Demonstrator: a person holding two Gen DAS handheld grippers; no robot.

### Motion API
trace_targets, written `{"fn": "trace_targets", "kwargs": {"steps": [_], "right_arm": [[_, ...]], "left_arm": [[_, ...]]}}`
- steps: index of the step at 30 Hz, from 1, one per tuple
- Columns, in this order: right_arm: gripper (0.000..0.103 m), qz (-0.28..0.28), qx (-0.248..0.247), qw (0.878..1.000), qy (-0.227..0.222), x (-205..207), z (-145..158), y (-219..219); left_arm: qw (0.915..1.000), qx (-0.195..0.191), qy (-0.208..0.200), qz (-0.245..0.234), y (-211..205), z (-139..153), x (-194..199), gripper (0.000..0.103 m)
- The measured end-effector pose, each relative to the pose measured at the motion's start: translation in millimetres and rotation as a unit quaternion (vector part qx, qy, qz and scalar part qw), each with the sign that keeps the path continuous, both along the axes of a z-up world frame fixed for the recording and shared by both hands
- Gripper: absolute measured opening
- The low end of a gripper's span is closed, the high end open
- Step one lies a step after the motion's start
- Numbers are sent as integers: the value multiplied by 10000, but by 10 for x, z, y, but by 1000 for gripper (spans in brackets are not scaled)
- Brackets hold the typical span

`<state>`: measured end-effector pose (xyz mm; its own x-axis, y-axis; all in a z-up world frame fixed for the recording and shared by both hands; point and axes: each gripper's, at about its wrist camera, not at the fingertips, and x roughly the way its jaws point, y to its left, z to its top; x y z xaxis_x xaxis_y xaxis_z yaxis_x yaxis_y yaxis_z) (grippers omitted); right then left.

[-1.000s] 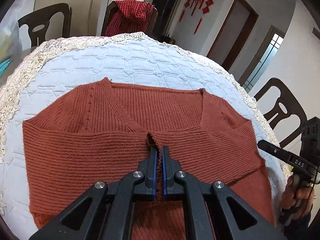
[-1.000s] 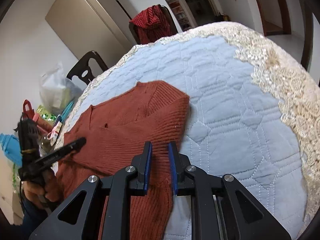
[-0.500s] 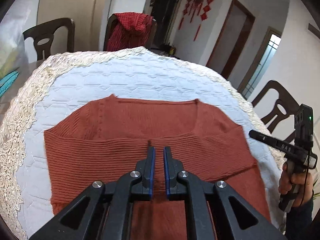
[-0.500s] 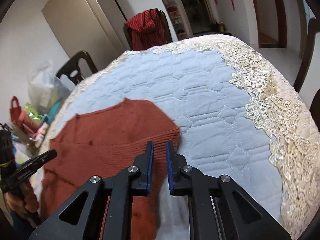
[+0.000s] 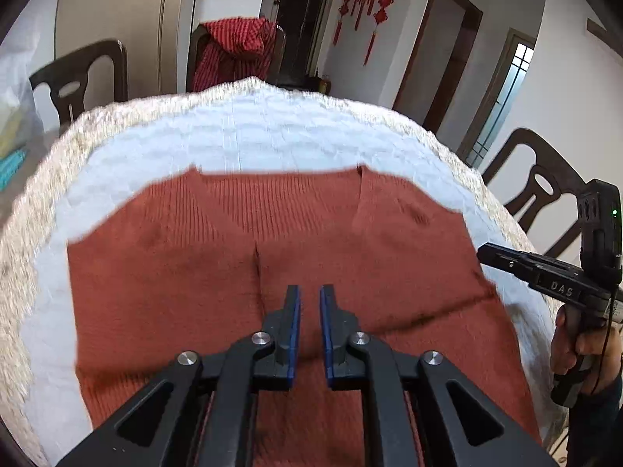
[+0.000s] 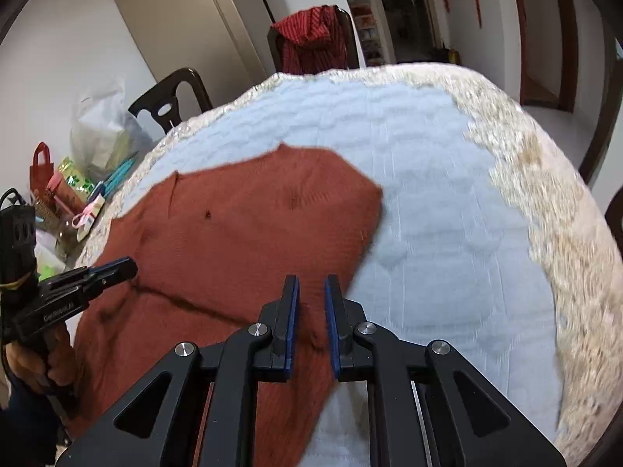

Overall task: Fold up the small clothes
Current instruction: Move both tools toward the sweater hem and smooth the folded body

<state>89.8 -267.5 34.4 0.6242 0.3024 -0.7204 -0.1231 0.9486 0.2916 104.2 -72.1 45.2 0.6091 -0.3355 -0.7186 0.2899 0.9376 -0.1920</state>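
A rust-red knit sweater (image 5: 272, 257) lies flat on the round table, both sleeves folded across its front. My left gripper (image 5: 310, 311) hovers above the sweater's middle, jaws slightly apart and empty. My right gripper (image 6: 311, 303) hovers over the sweater's right edge (image 6: 249, 233), jaws slightly apart and empty. The right gripper also shows in the left wrist view (image 5: 506, 262) at the sweater's right side. The left gripper shows in the right wrist view (image 6: 117, 268) over the sweater's left part.
The table has a white quilted cloth (image 5: 272, 132) with a lace border (image 6: 553, 225). Dark chairs (image 5: 541, 183) stand around it; one holds a red checked garment (image 5: 233, 50). Bags and clutter (image 6: 74, 179) sit at the far left.
Both grippers have lifted and pulled back from the sweater. The left gripper, which was pinching the knit a second ago, has let go and its jaws have opened a little.
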Motion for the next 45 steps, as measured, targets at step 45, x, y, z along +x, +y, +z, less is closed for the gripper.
{"fn": "trace_targets", "kwargs": {"steps": [45], "right_arm": [[38, -61, 434, 9988, 197, -687, -95, -50]], "left_arm": [[9938, 22, 56, 1113, 882, -184, -911, 44]]}}
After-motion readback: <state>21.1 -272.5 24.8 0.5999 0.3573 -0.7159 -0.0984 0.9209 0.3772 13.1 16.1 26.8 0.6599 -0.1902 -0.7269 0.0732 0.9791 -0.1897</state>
